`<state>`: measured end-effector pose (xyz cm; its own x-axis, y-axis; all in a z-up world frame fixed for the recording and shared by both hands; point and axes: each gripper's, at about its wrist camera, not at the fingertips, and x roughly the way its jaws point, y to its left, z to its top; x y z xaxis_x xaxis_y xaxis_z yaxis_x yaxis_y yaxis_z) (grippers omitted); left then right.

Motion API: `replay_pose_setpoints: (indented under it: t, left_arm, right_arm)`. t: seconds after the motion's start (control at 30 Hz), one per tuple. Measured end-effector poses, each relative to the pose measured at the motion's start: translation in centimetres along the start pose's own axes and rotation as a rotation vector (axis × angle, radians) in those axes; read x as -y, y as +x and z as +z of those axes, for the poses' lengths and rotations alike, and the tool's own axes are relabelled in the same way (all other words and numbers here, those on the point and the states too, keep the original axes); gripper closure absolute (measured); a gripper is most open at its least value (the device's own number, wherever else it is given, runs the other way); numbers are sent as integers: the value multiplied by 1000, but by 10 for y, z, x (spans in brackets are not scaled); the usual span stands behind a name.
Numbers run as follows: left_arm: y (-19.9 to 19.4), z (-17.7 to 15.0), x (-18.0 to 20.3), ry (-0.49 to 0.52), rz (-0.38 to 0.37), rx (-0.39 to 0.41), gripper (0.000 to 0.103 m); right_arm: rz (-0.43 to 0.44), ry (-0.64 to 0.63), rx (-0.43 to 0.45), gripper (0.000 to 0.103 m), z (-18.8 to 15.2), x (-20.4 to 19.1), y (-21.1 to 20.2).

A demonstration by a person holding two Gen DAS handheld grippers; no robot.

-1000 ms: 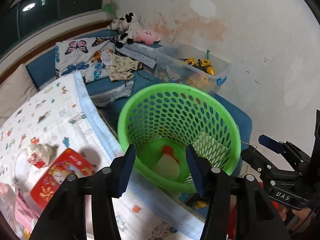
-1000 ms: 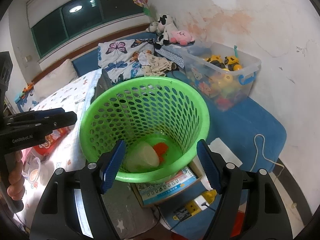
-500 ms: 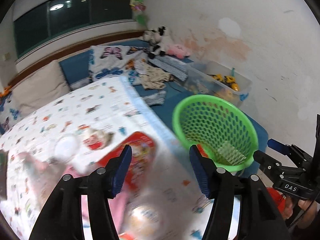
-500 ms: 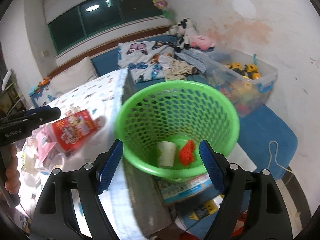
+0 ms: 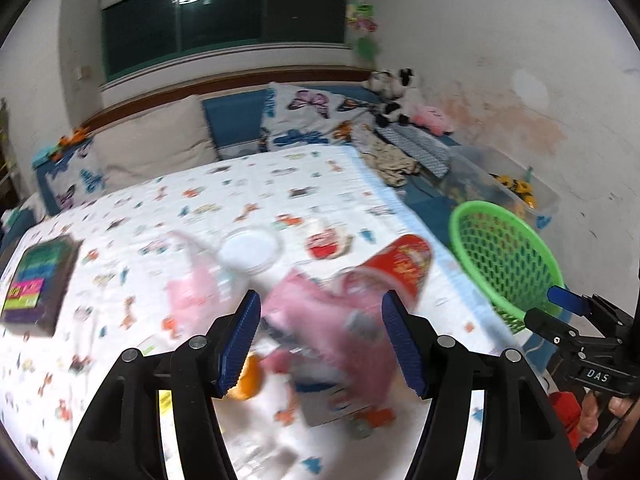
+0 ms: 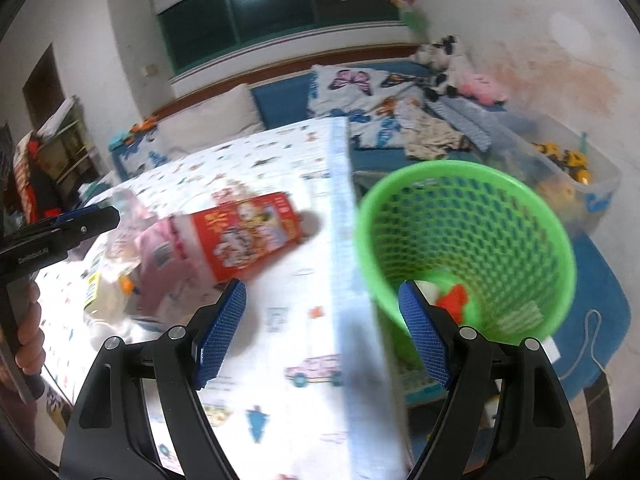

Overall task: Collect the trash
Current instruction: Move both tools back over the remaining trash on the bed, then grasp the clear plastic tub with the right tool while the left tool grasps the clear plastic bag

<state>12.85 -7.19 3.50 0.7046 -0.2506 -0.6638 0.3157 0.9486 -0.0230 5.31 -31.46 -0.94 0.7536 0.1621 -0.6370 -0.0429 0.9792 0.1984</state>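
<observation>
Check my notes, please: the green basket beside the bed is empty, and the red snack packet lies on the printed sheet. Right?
Not quite. The green basket is not empty: the right wrist view shows something orange and something pale at its bottom. The red snack packet does lie on the printed sheet.

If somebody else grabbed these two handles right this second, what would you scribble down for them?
Left gripper: jaws open, just been widening, holding nothing, above the pink wrapper on the bed sheet.
Right gripper: jaws open, empty, over the sheet's edge beside the green basket.
Done: a pale cup and an orange scrap lie in the basket.
Left: the red packet, the pink wrapper, the round clear lid and the blurred bits around them are on the sheet.
</observation>
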Motion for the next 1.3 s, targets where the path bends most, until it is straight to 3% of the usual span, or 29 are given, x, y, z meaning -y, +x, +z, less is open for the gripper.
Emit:
replay_pose_setpoints:
  t: [0.43,0.93,1.2,1.3]
  left_arm:
    - [-14,-37,-68,-132,91,-34,42]
    - [-13,-63,-111,-259,115,-85,42]
    - [-6,-52,-98,-194,97,-69,42]
    - [1,-45,-93,-167,76,-69,42]
  right_arm:
    - [136,-124,-94,20,-17,-61,35]
    - [116,-249,-198,19,-40,-87,84]
    - [124,-238,-198,36,-38,-84,87]
    - [126,-231,-198,37,-36,-84,86]
